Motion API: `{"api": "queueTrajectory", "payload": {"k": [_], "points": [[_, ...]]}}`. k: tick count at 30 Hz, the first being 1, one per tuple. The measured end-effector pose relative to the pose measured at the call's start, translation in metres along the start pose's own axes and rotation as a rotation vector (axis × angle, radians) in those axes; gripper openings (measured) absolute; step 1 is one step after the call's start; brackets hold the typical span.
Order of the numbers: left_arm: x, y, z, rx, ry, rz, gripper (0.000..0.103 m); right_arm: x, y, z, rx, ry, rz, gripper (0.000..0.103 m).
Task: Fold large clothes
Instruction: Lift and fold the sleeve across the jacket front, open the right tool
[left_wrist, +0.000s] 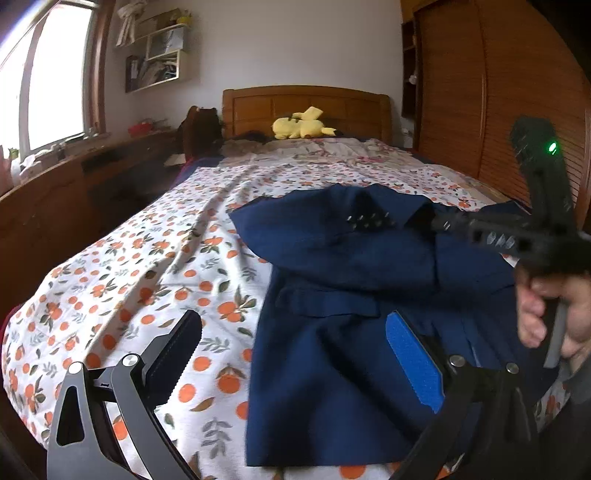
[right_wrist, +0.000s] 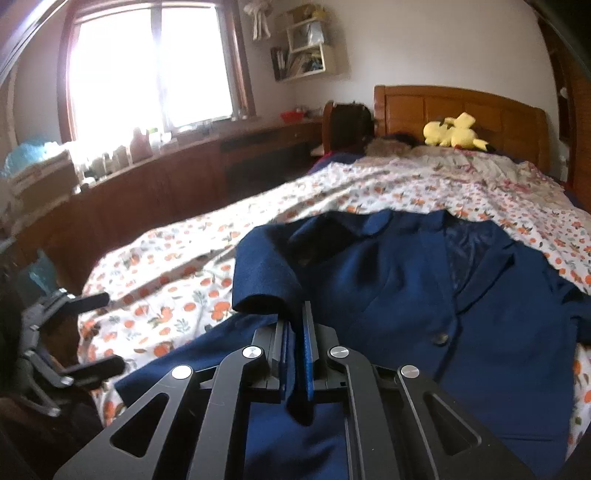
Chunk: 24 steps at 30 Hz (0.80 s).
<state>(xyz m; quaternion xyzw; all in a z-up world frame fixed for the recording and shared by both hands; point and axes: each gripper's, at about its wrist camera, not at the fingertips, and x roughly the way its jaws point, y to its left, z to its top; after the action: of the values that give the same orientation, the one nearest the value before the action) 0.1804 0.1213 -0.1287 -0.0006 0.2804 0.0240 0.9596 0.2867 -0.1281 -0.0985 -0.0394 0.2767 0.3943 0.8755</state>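
Right tongs (right_wrist: 298, 332) pinch a sleeve of the blue coat (right_wrist: 406, 280), which lies on the bed (right_wrist: 166, 266). Only this view shows the coat's button (right_wrist: 440, 338) and collar. Left tongs (left_wrist: 295, 354) are spread wide above the coat's bottom edge. That view blurs the right hand (left_wrist: 546, 314), and its edge cuts off the coat's right side.

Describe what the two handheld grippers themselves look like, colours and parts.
Both are black metal linkages with triangular cut-outs and round silver pivot bolts. The left gripper has toothed jaws, one lined with a bright blue pad. The right gripper has blue pads too, and the left view shows a green light on its body. A bare hand grips its handle.
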Motion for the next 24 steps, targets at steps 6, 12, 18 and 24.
{"api": "queueTrajectory", "payload": {"k": [6, 12, 18, 24], "points": [[0.004, -0.015, 0.002, 0.014, -0.007, -0.02, 0.1, -0.031, -0.013, 0.003, 0.022, -0.048, -0.016, 0.006], [0.009, -0.029, 0.006, 0.024, -0.01, -0.037, 0.1, -0.055, -0.023, -0.003, 0.032, -0.076, -0.029, 0.006], [0.015, -0.043, 0.008, 0.04, -0.008, -0.051, 0.1, -0.097, -0.041, 0.001, 0.077, -0.203, -0.055, 0.006], [0.019, -0.053, 0.008, 0.053, -0.006, -0.059, 0.1, -0.132, -0.075, 0.004, 0.157, -0.26, -0.144, 0.006]]}}
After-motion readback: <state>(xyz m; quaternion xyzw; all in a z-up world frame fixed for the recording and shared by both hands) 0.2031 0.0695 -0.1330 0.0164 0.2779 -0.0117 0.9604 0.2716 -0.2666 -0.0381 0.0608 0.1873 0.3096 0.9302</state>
